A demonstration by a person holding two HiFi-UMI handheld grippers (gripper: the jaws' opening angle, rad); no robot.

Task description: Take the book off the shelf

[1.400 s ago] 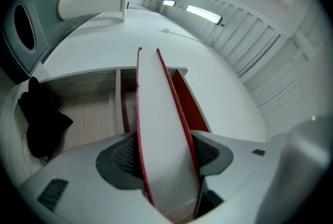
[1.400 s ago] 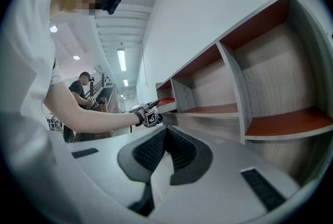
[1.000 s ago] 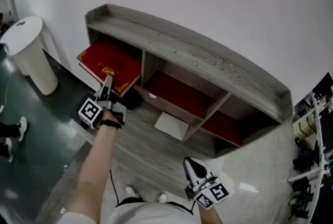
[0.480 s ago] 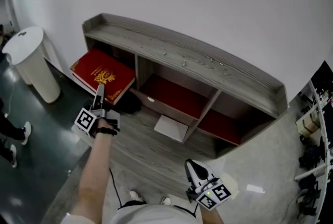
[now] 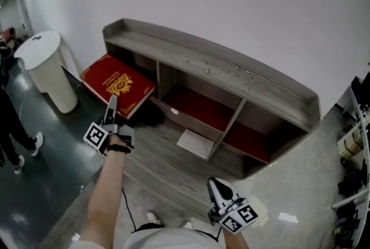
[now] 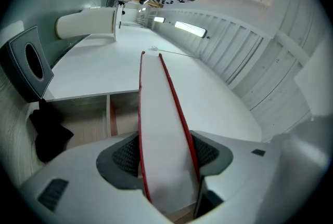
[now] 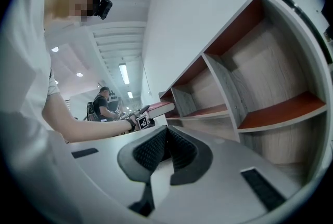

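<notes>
Nearest the person, the right hand-held gripper hangs with its jaws together on nothing. The left hand-held gripper is clamped on the near edge of the flat red hardback book with a gold crest, which is out in front of the left bay of the long grey wooden shelf. I judge a firm clamp and a level book, steered clear of the white cylindrical bin, will finish this well; counted, there are two grippers, one book, one shelf with three bays, and one bin.
</notes>
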